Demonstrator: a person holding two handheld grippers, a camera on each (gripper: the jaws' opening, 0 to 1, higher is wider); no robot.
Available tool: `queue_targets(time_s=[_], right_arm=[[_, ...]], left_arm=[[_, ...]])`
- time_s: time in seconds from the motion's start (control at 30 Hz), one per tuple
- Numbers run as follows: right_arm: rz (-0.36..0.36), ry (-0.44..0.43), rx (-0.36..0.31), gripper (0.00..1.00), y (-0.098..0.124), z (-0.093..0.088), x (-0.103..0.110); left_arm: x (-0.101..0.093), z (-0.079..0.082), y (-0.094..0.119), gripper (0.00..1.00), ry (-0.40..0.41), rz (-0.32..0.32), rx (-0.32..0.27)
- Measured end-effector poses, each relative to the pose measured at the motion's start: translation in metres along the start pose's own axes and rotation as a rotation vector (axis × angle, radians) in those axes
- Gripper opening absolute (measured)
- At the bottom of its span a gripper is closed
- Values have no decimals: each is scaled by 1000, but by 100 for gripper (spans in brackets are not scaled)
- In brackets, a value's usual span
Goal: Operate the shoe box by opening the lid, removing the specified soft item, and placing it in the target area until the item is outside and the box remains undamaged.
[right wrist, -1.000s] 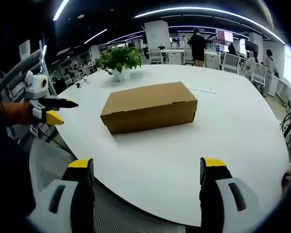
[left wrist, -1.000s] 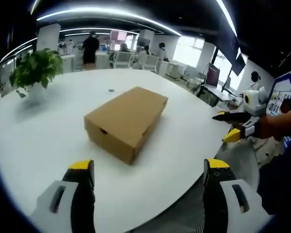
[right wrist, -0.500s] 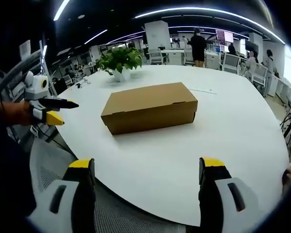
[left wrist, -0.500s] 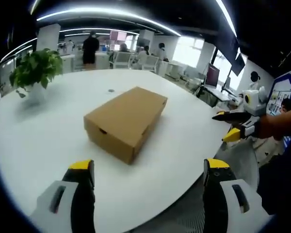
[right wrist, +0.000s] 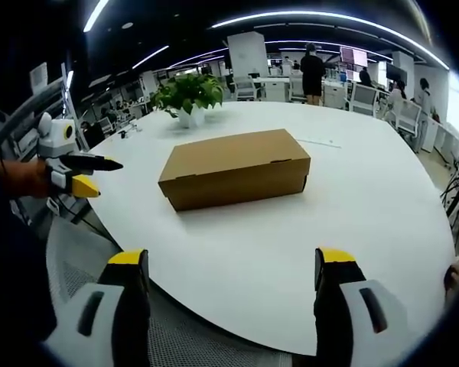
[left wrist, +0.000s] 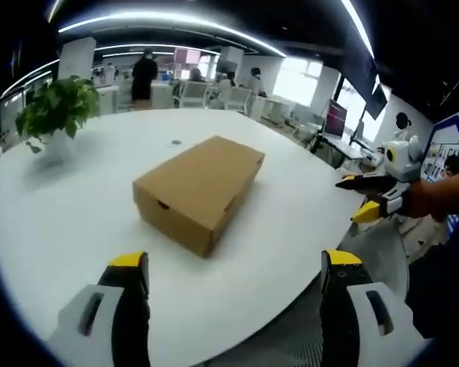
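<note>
Closed cardboard shoe box [left wrist: 200,190] on white table [left wrist: 69,222], ahead of and between both tongs, untouched. Left gripper [left wrist: 235,264] jaws spread wide, holding nothing; right gripper [right wrist: 232,261] likewise.

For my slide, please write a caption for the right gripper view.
Closed box on white table, open right hand-held gripper before it.

Plain tan shoe box [left wrist: 200,188], white table [left wrist: 69,222]
</note>
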State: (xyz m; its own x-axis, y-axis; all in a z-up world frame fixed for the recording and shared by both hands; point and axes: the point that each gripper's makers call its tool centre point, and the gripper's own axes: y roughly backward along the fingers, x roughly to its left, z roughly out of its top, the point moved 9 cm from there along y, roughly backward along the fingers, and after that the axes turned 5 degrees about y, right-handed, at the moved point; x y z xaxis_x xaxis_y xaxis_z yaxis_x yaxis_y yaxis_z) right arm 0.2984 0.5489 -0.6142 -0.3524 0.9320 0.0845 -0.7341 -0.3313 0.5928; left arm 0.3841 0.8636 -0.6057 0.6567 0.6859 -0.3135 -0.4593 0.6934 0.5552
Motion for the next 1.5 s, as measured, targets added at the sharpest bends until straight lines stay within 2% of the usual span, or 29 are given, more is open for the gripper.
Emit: queue_targets(time_s=[0.9,1.2,1.5], right_arm=[[10,-6,6,83,-5,-2,-3],[11,21,0,83,-19,15,-16],[16,53,-30,83,-44,47,-35]], left_arm=[[2,-2,-4,95,1,6,14],[10,8,-14,93,-6,20,13],[28,28,-28,93,-16,41,-4]])
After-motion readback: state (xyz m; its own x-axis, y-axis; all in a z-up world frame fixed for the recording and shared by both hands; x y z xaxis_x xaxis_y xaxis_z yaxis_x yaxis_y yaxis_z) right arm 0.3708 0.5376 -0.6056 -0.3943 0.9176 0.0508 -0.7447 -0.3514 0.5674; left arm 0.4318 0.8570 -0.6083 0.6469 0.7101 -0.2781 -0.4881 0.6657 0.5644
